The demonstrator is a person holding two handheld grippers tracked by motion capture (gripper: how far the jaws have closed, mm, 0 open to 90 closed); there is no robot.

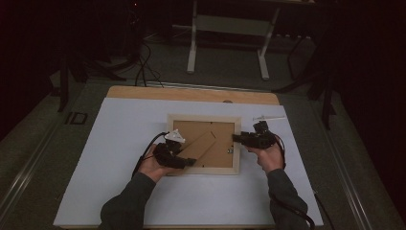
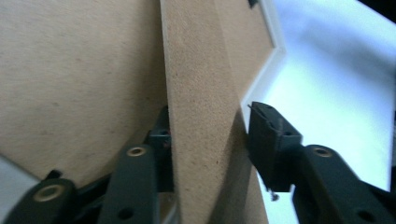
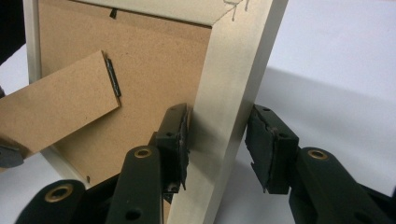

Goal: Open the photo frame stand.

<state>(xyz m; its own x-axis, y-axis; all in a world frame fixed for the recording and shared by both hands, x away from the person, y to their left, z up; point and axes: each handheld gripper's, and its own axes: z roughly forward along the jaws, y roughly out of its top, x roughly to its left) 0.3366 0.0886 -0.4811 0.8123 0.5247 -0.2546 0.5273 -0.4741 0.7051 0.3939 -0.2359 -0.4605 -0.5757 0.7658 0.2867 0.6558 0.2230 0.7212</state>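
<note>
High view: both forearms come in from the bottom edge; the left gripper [image 1: 179, 154] lies over the lower left corner of the picture frame [image 1: 205, 166], which rests face down at the middle of the white board [image 1: 119, 139] on the table; the right gripper [image 1: 244, 139] meets the frame's right rail from the side; a small pale item lies near the board's far right edge, too small to tell

Left gripper view: the jaws straddle the brown stand leg [image 2: 205, 140], the left pad touching it, the right just beside it; a firm grip cannot be told

Right gripper view: the jaws bracket the pale wooden rail [image 3: 224, 116]; left pad touching, right pad apart from it; no writing can be read
</note>
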